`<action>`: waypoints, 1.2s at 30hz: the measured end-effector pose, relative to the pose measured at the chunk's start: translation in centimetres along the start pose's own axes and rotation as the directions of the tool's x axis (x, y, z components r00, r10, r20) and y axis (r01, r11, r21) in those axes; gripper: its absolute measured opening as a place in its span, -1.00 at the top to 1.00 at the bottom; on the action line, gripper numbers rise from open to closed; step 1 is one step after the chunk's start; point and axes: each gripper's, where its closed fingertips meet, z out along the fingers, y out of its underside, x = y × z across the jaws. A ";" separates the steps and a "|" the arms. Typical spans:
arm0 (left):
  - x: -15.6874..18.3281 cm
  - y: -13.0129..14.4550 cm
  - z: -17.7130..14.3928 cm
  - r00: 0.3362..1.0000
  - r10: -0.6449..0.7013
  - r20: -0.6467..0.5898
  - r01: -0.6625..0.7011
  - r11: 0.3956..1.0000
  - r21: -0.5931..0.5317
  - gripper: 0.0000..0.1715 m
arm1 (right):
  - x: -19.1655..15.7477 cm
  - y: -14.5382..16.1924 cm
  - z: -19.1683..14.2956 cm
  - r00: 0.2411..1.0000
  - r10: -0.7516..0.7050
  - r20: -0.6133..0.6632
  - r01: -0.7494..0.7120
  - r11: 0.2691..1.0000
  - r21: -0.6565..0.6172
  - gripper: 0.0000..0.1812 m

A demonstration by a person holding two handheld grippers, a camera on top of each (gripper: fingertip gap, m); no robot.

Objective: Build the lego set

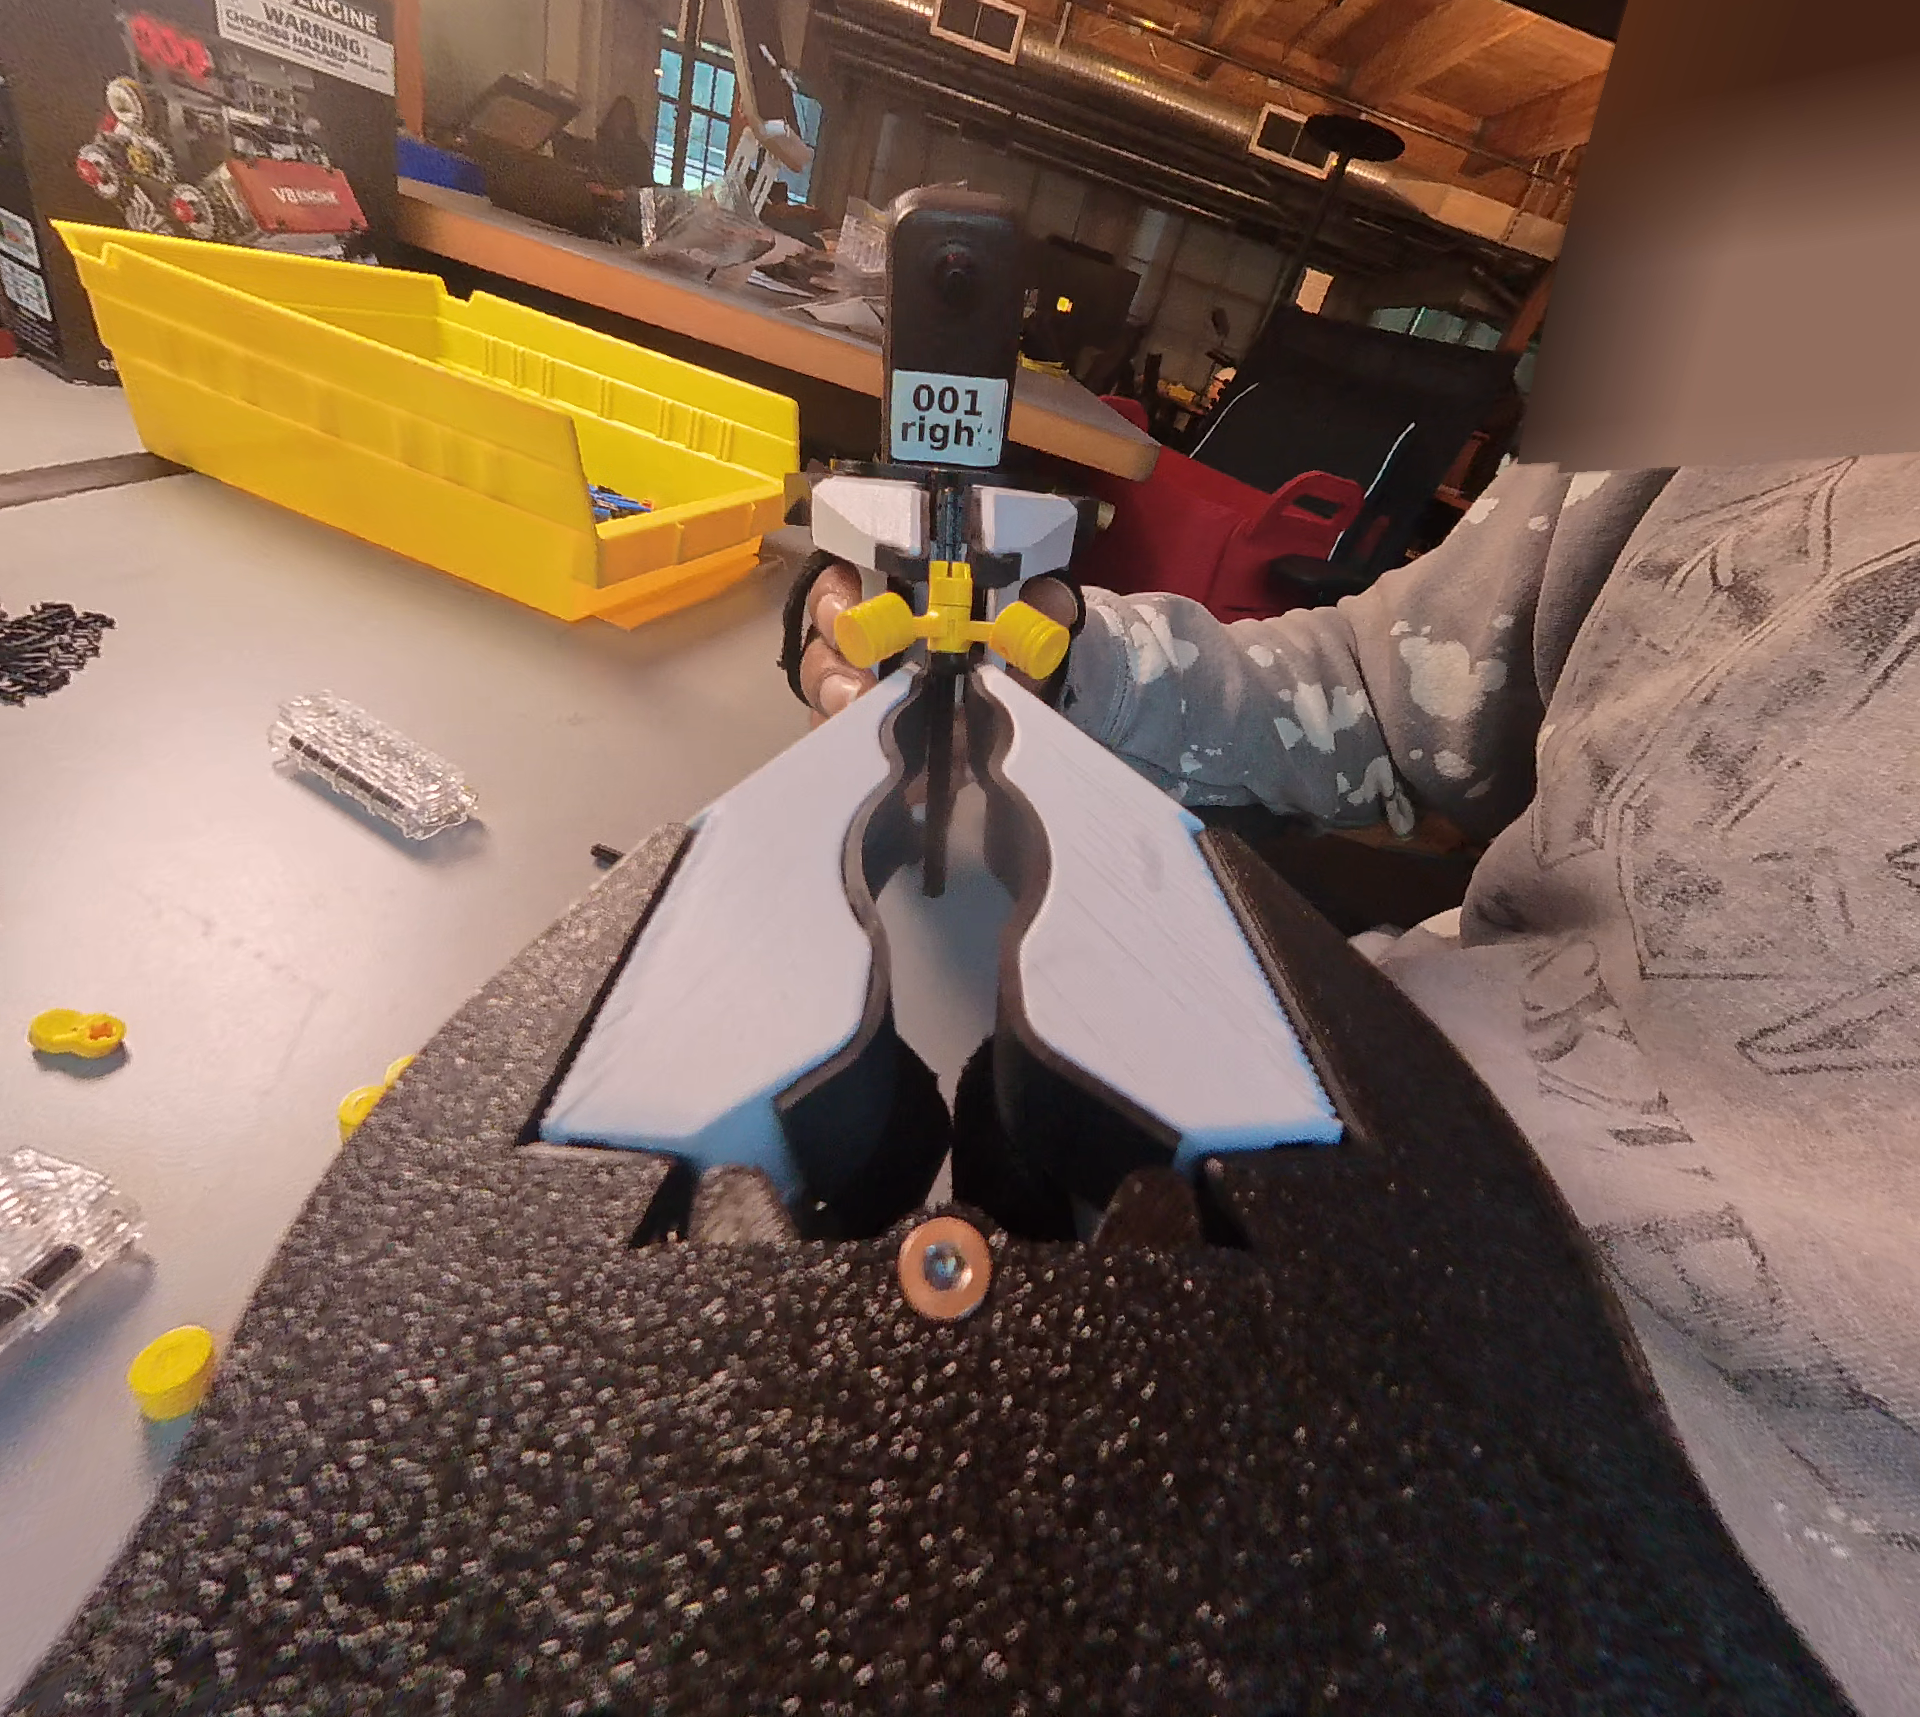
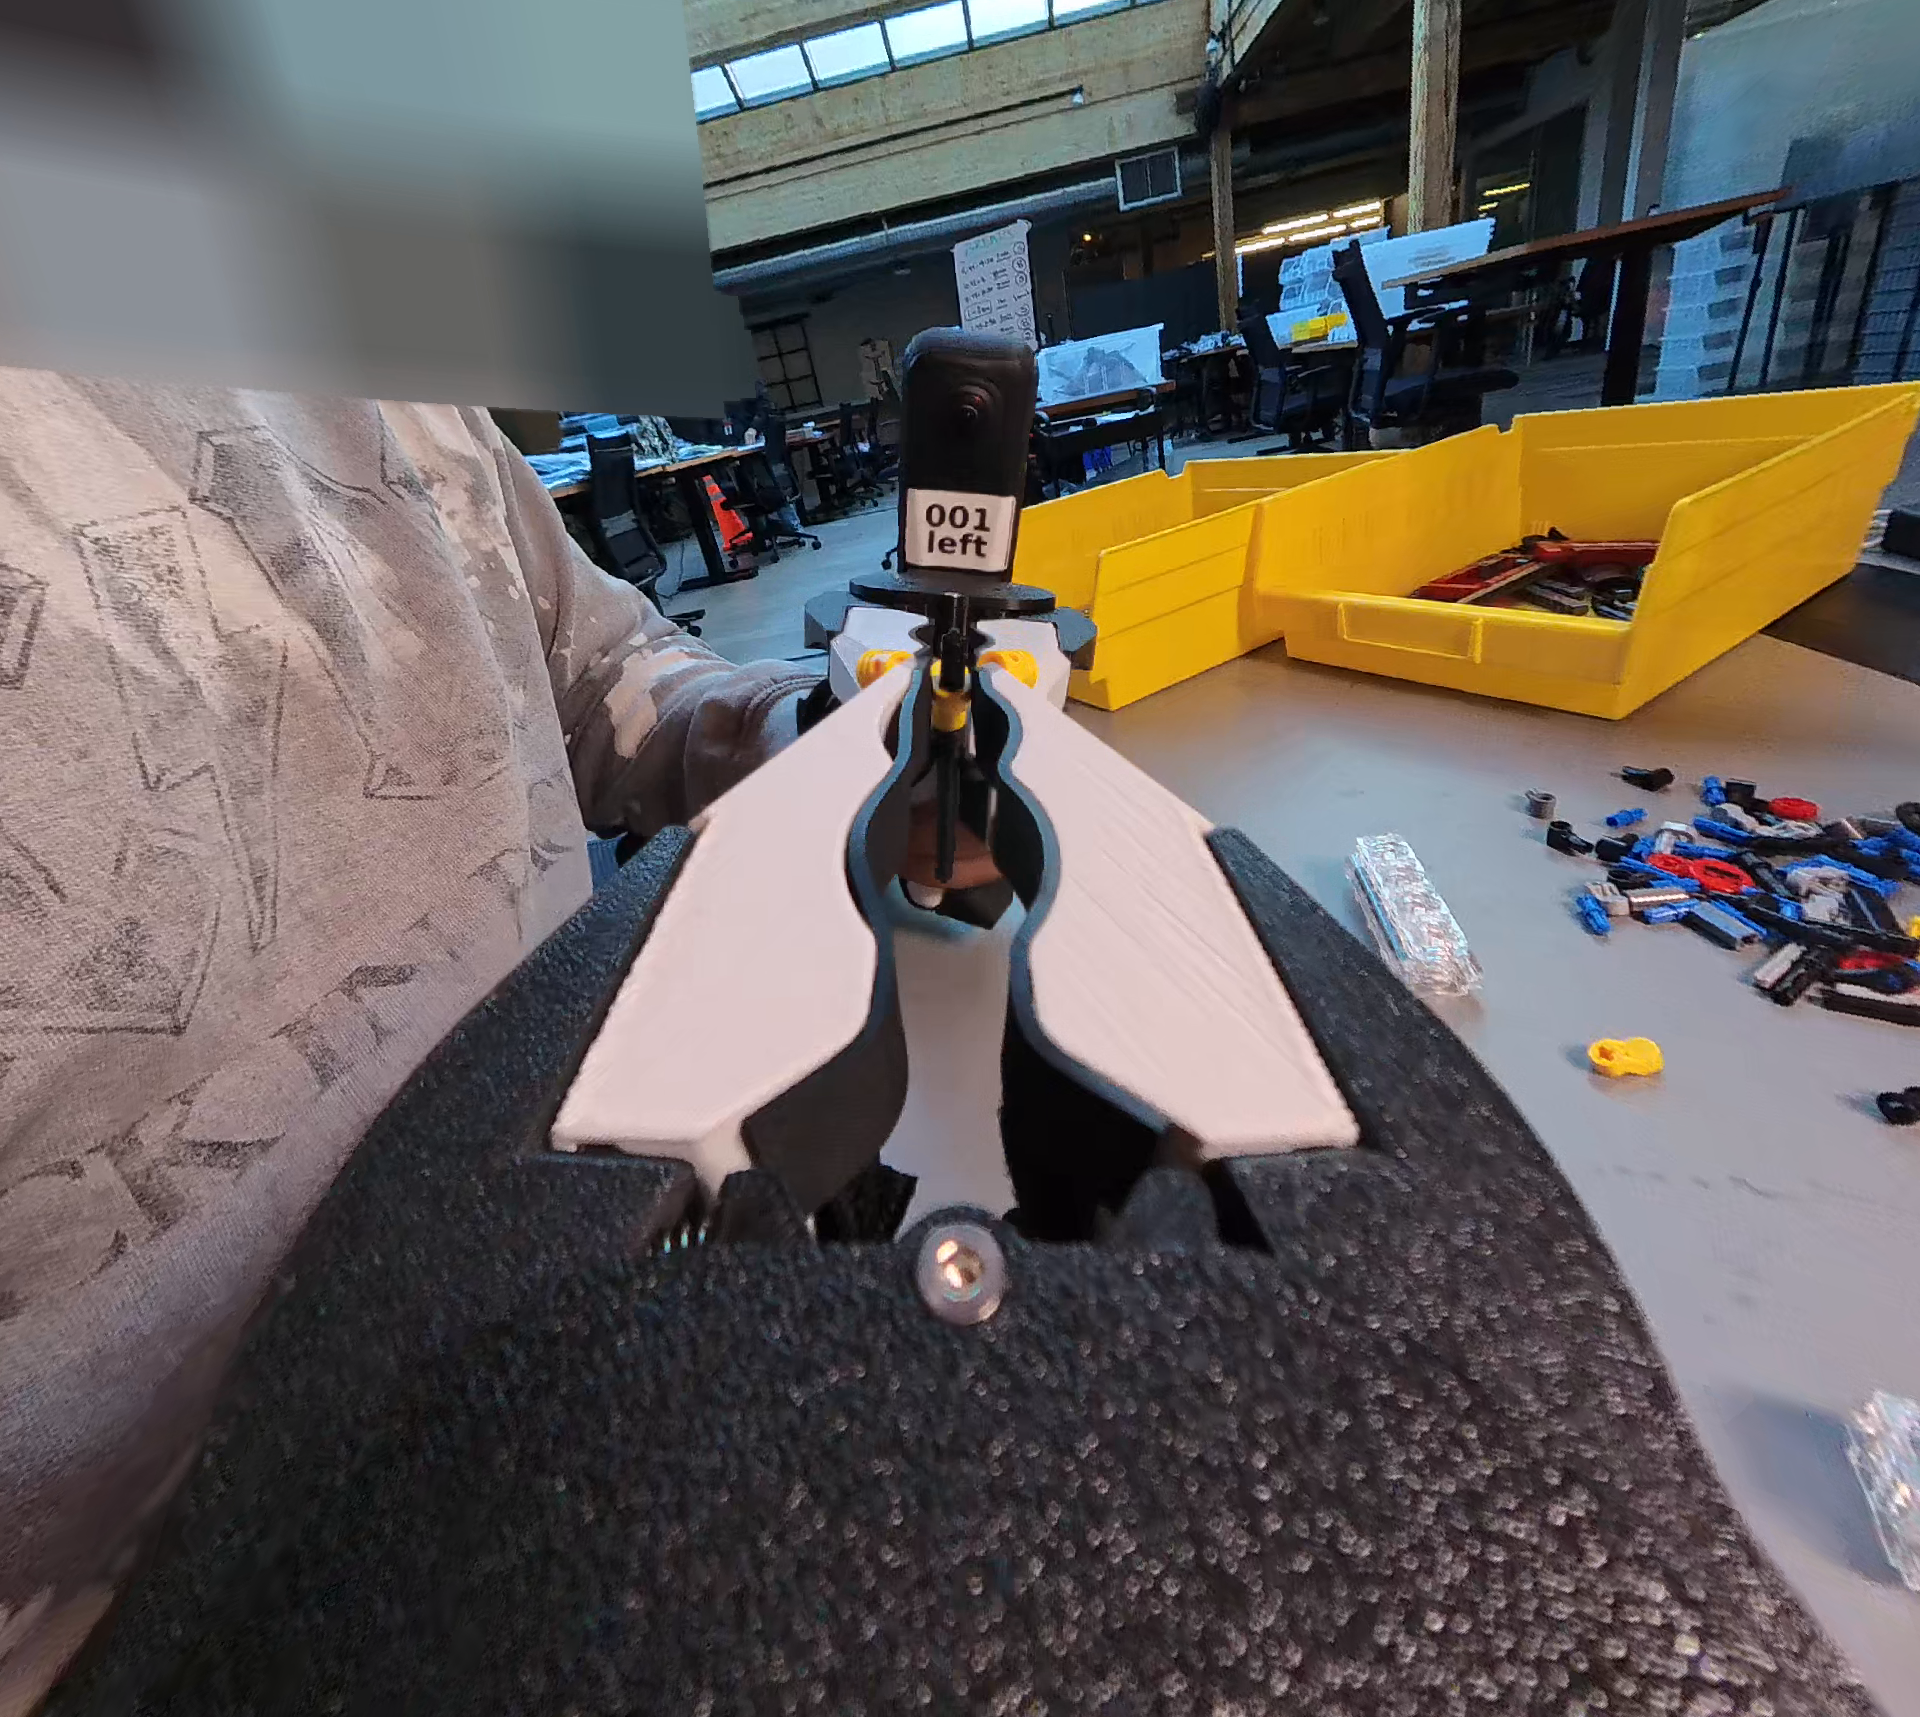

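My two grippers face each other tip to tip above a grey table (image 1: 260, 888). My left gripper (image 1: 943, 685) is shut on a thin black axle (image 1: 935, 815) that runs back between its white fingers. Just past its tips, a yellow connector with two yellow piston cylinders (image 1: 951, 628) sits on the axle. My right gripper (image 2: 945, 680) is shut on the same assembly, with the yellow connector (image 2: 945, 709) between its fingertips and a black axle (image 2: 945, 815) running back between its fingers. Each gripper also shows head-on in the other's view (image 1: 943, 524) (image 2: 951, 639), held by a hand in a grey sleeve.
Yellow bins (image 1: 416, 420) (image 2: 1558, 545) stand at the back of the table, one holding red and dark parts. A printed box (image 1: 187, 88) stands far left. Clear bags (image 1: 374, 763) (image 2: 1413, 914), loose yellow pieces (image 1: 78, 1033) (image 2: 1624, 1056) and a pile of blue, red and black parts (image 2: 1766, 878) lie about.
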 end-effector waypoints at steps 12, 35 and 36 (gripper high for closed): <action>-0.8 2.5 -0.4 1.000 -0.029 0.001 0.029 0.986 -0.163 0.94 | 0.9 2.8 -0.9 0.997 -0.058 -0.041 0.049 0.977 -0.206 0.86; -0.3 5.0 -0.1 1.000 0.013 0.008 -0.010 0.948 -0.317 0.95 | -0.1 4.8 -2.1 1.000 0.015 0.024 -0.005 0.925 -0.379 0.96; -0.3 5.0 -0.1 1.000 0.013 0.011 -0.009 0.950 -0.314 0.95 | 0.0 4.8 -2.1 1.000 0.011 0.022 -0.002 0.925 -0.381 0.96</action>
